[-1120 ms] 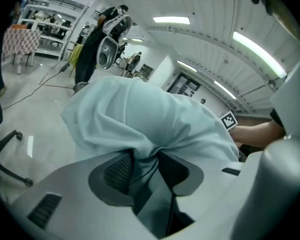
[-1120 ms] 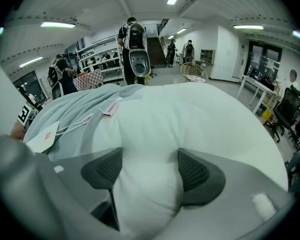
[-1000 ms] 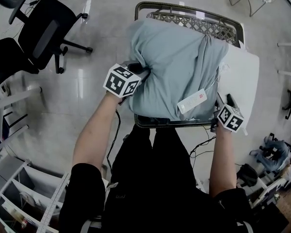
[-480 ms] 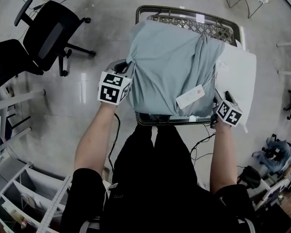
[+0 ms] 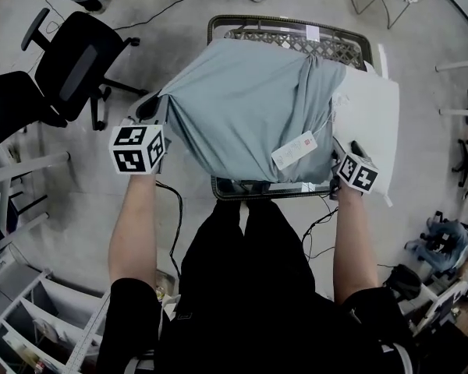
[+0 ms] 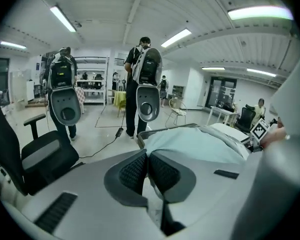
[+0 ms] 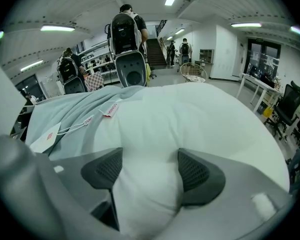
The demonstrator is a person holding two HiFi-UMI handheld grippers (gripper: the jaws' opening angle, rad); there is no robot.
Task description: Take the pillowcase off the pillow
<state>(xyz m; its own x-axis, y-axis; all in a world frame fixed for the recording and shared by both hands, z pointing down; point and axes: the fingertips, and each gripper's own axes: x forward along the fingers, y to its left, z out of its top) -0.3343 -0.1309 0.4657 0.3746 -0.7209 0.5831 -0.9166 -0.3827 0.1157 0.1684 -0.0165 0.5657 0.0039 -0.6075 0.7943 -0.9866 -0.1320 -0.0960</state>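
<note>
Left arm reaches outward, left gripper (image 5: 157, 107) pinching the pillowcase (image 5: 249, 107) edge; right gripper (image 5: 345, 156), arm straight ahead, clamps the white pillow (image 5: 372, 107)

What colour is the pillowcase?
The pillowcase is pale grey-blue; the head view shows it best.

A dark metal-framed stand with a woven lattice top (image 5: 339, 49) is standing on the glossy grey tiled floor (image 5: 86, 201) at my twelve o'clock. A white stuffed pillow (image 5: 372, 107) is lying directly on it, overhanging the frame toward three o'clock, part-sheathed in a pale blue-grey fabric pillowcase (image 5: 249, 107). A black mesh office chair (image 5: 72, 61) is sitting on the floor at ten o'clock.
</note>
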